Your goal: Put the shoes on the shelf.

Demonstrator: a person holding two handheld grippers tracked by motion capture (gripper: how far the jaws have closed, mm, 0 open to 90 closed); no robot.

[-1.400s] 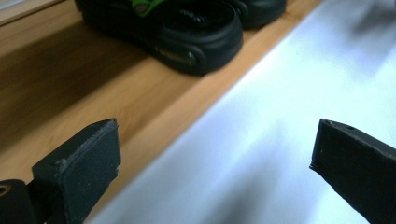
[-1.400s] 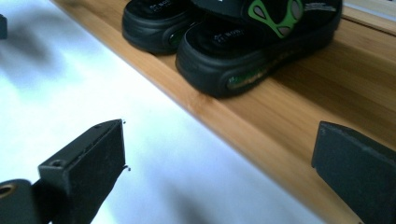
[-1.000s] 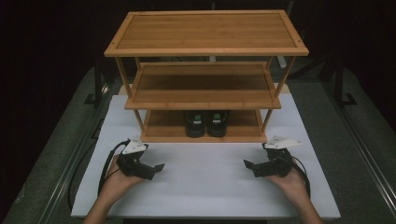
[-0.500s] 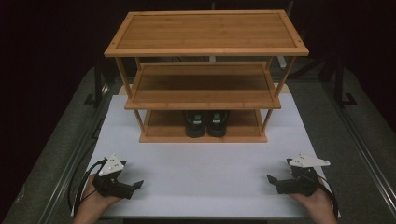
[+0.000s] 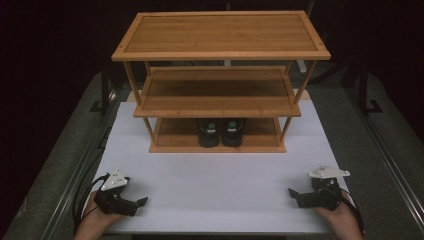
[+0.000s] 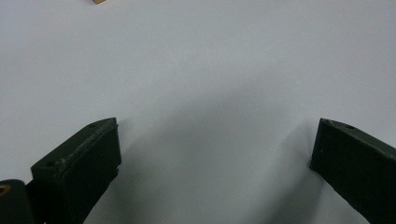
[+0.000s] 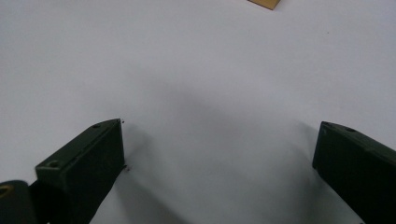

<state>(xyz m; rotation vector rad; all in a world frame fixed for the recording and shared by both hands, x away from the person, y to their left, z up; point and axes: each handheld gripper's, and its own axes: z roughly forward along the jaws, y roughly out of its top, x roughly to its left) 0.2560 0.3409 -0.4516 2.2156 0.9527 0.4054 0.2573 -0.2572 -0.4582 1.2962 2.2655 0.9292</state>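
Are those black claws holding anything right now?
No. Both the left gripper and the right gripper are open and empty above the white table.

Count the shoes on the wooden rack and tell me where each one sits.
2. The left black shoe and the right black shoe stand side by side at the middle of the three-tier bamboo rack's bottom shelf. The shelf above may hide more behind them.

Wooden rack on white table
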